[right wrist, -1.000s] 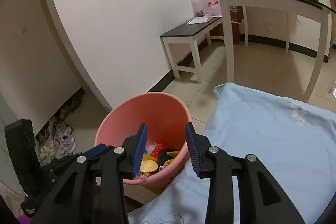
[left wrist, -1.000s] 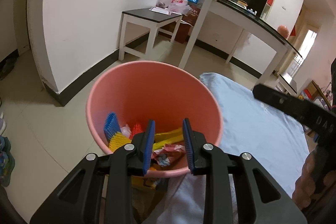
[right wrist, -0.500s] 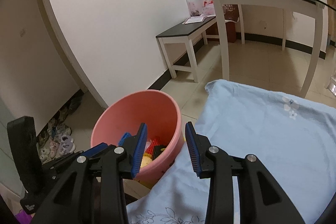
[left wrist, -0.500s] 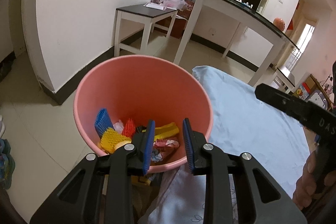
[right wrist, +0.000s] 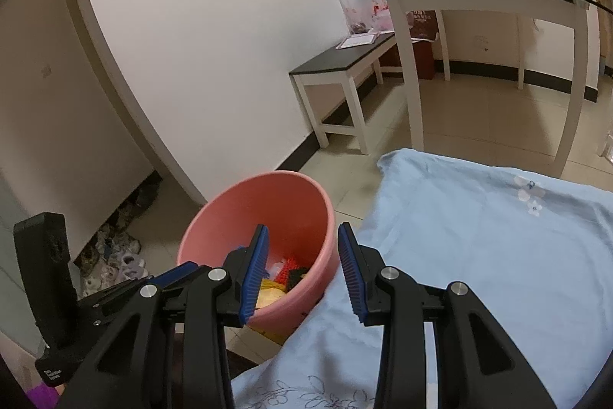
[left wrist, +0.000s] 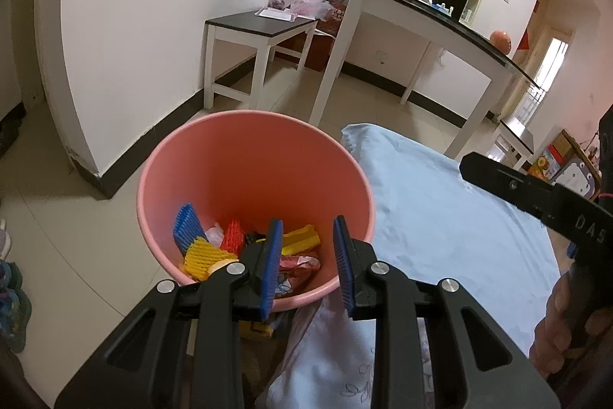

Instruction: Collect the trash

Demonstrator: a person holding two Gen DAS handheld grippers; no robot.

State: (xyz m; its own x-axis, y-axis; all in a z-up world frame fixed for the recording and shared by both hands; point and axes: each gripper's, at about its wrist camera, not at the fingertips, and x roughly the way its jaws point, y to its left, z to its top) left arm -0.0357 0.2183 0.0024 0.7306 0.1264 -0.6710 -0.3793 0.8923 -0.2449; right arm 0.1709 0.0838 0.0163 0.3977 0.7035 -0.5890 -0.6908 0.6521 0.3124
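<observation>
A pink bucket (left wrist: 253, 160) stands on the floor beside the bed and holds trash: blue, yellow and red foam nets (left wrist: 207, 240) and crumpled wrappers (left wrist: 299, 261). My left gripper (left wrist: 306, 263) hovers over the bucket's near rim, open, with nothing between its blue pads. In the right wrist view the same pink bucket (right wrist: 268, 209) sits lower left, and my right gripper (right wrist: 302, 271) stands open and empty above its rim and the bed edge. The right gripper's body (left wrist: 536, 194) shows at the right of the left wrist view.
A light blue sheet (right wrist: 479, 255) covers the bed at right. Behind stand a low white bench (left wrist: 260, 29) and a tall white table (left wrist: 429, 18) with clutter. Shoes (right wrist: 115, 255) lie by the wall at left. A hand (left wrist: 555, 324) grips the right tool.
Both views shifted a little: the bucket slid left and looks smaller in the right wrist view. Both grippers kept the same gap and stayed empty.
</observation>
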